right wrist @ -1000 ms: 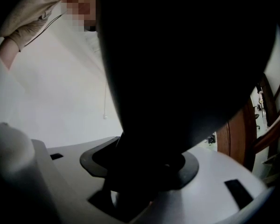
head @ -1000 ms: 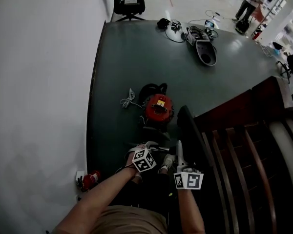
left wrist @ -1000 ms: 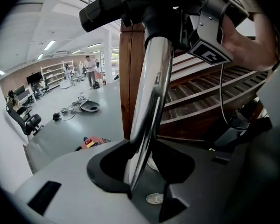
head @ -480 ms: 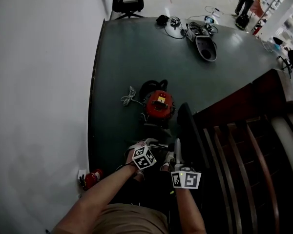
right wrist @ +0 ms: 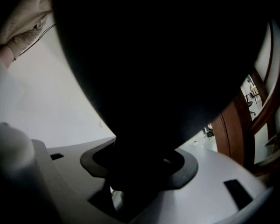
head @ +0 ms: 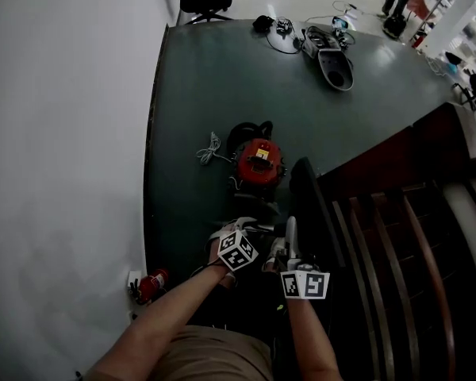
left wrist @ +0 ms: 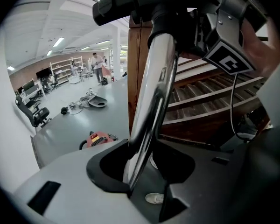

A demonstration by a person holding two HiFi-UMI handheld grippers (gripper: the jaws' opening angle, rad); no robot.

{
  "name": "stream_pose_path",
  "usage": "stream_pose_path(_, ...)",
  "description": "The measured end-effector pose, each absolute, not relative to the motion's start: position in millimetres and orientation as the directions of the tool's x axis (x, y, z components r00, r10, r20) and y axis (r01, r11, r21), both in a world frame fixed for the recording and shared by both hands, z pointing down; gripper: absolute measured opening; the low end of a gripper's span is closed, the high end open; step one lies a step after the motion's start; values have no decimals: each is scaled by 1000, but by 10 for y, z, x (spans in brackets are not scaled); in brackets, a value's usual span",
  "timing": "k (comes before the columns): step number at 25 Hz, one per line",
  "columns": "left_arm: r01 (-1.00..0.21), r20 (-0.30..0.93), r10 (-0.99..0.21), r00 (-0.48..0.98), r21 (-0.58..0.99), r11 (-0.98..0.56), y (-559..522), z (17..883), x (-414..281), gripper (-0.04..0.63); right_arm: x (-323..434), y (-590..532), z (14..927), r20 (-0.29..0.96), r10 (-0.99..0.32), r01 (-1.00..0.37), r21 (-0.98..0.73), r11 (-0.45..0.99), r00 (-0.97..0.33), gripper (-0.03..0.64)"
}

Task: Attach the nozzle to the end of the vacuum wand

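The left gripper has its jaws closed on a chrome vacuum wand, which rises steeply from between the dark pads towards the top of the frame. The wand's upper end meets a black nozzle that lies crosswise above it. Behind the wand to the right stand brown wooden slats, and to the left a red vacuum cleaner sits on the grey floor, with office chairs and shelves farther back.
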State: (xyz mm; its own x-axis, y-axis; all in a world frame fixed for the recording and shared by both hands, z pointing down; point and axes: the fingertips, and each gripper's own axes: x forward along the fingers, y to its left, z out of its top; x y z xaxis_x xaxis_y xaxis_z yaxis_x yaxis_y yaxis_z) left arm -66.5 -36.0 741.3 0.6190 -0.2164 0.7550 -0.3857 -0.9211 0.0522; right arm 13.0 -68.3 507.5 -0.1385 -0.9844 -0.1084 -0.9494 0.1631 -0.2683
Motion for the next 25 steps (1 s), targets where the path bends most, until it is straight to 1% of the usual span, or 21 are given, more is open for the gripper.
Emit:
stream_pose_path(3,-410,761,-232,605,48,-911,-415,7407,-695,164,106,-802,5083,-77,-985,-942,-287,172,-156,252)
stream_pose_path(6,-441,777,-241,582,52,-896,-470,7419,-724,166,86,-808,5067,-117,-987,-948,-284,142,-113,252)
stream_pose_path(8,-454,787,-247,565,46,-890,-491,7419,-733,166,66,-806,5059,-132,-984,-949,-277,150,-117,252)
stream_pose_path(11,-450,790,-248,561,39,-892,-503,7401,-745,164,39,-923,5081,-71,-980,-932,-306,197,-184,252)
stream_pose_path(14,-445,805,-227,548,51,-894,-482,7422,-760,166,80,-996,5156,-26,-981,-912,-365,187,-190,252)
stream_pose_path(17,-410,822,-196,534,49,-911,-461,7450,-680,164,181,-1031,5223,19,-982,-904,-393,165,-188,252)
stream_pose_path(19,-351,827,-161,539,46,-935,-395,7453,-607,164,240,-1102,5295,76,-978,-896,-420,146,-195,252)
stream_pose_path(20,-320,828,-143,543,46,-946,-343,7453,-563,164,268,-1123,5334,84,-979,-897,-422,132,-184,252)
stream_pose_path(22,-278,827,-116,551,50,-959,-214,7457,-467,166,315,-1070,5364,57,-990,-920,-379,99,-131,252)
stream_pose_path(25,-282,814,-127,567,47,-958,-137,7451,-384,167,378,-875,5262,-22,-998,-954,-293,62,-58,252)
